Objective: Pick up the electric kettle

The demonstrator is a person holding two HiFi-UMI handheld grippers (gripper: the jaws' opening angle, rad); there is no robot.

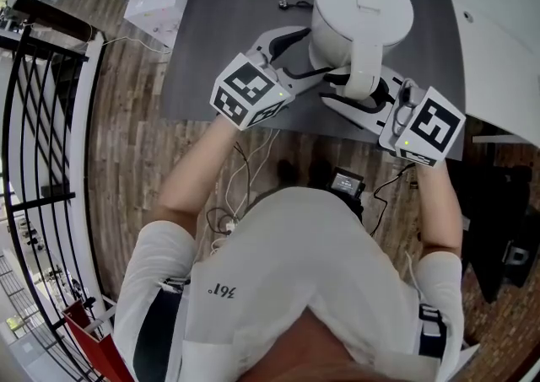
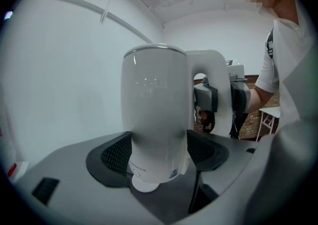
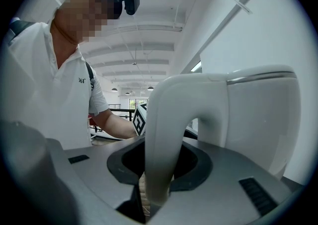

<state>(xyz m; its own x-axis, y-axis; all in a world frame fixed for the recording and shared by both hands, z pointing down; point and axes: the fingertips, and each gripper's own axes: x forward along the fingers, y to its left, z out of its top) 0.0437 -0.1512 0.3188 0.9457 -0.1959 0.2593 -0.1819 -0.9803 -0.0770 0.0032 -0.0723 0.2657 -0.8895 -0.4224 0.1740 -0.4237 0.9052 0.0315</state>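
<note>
Kettle (image 1: pixel 363 5) upright, long axis vertical, over the near edge of the table (image 1: pixel 228 34); its handle (image 1: pixel 363 64) points back toward you. Your right gripper (image 1: pixel 359 92), jaws part-closed, clamps the handle. Your left gripper (image 1: pixel 314 53), jaws wide, presses both sides of the lower body.

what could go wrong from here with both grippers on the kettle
1. The left gripper clamps the electric kettle low on its smooth, round body, so it could slide out of the pads.
2. The right gripper holds only the narrow handle, so the kettle might swing if the left grip gives.
3. The kettle is toward the front edge of the gray table; a slip could send it to the floor.
</note>
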